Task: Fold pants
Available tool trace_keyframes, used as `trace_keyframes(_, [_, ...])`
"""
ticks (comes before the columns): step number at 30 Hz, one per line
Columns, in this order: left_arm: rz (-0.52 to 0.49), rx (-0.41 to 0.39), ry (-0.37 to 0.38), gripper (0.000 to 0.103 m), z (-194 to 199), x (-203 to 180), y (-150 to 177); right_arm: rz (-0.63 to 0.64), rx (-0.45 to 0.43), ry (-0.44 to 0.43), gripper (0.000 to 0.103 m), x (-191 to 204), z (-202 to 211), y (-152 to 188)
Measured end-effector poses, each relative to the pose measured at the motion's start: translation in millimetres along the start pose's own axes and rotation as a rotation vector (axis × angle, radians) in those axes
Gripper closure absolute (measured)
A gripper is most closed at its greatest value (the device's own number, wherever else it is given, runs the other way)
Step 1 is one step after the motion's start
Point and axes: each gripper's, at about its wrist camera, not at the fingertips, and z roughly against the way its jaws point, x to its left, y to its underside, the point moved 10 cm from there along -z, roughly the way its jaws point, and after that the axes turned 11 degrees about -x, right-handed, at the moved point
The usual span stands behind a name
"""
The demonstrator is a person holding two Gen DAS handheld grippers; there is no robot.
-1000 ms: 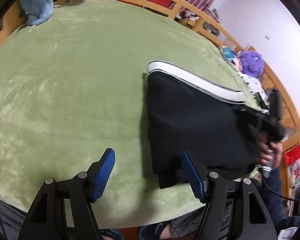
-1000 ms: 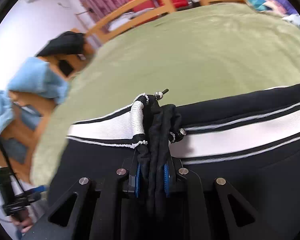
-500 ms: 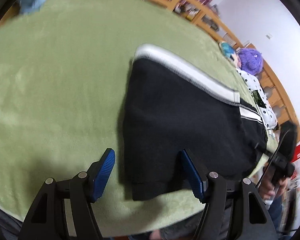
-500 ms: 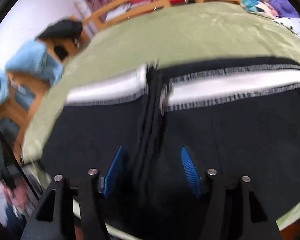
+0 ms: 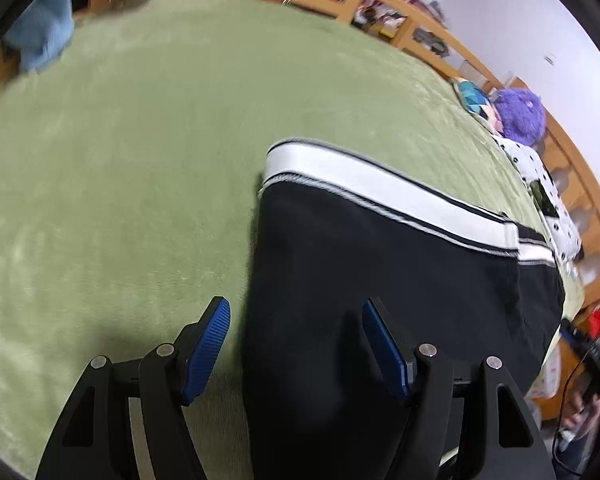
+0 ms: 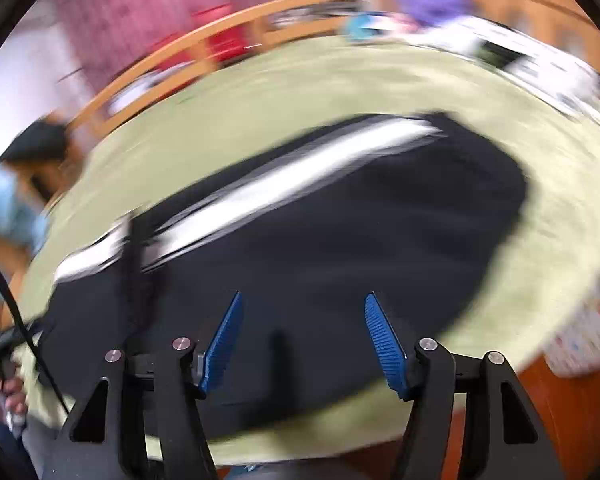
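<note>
The right gripper (image 6: 302, 344), jaws just parted and gripping nothing, hovers over the folded black pants (image 6: 340, 248). The left gripper (image 5: 296, 352) hangs unclenched at their left edge. The pants lie flat on a green blanket (image 5: 120, 160), white stripe (image 5: 380, 188) farthest away.

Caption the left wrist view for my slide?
Open left gripper above folded black pants with white side stripe on green blanket.
</note>
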Motion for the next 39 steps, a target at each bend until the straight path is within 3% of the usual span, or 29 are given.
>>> trace_keyframes(7, [0.022, 0.031, 0.060, 0.036, -20, 6, 6, -0.258, 0.005, 0.056, 0.033, -91, -17, 1])
trace_keyframes(14, [-0.012, 0.068, 0.083, 0.038, -38, -9, -5, -0.384, -0.012, 0.005, 0.031, -116, -65, -14])
trace_keyframes(20, [0.031, 0.087, 0.107, 0.038, -57, -15, -14, -0.439, -0.092, 0.001, 0.028, -124, -92, -40])
trace_keyframes(21, [0.022, 0.092, 0.100, 0.039, -59, -16, -15, -0.450, -0.102, 0.004, 0.031, -124, -96, -44])
trace_keyframes(23, [0.015, 0.091, 0.093, 0.053, -59, -19, -17, -0.437, -0.110, 0.026, 0.046, -123, -98, -46])
trace_keyframes(25, [0.006, 0.064, 0.103, 0.080, -54, -20, -21, -0.419, -0.119, 0.021, 0.061, -120, -91, -49])
trace_keyframes(27, [-0.009, 0.024, 0.129, 0.090, -42, -22, -28, -0.423, -0.126, 0.011, 0.064, -114, -77, -52])
trace_keyframes(32, [0.066, -0.027, 0.232, 0.091, -10, -21, -51, -0.387, -0.203, 0.036, 0.068, -83, -45, -80])
trace_keyframes(35, [0.054, -0.055, 0.267, 0.091, 11, -17, -67, -0.352, -0.262, 0.023, 0.068, -51, -21, -102])
trace_keyframes(39, [0.016, -0.102, 0.237, 0.091, 37, 6, -93, -0.320, -0.296, -0.034, 0.069, -3, 4, -122])
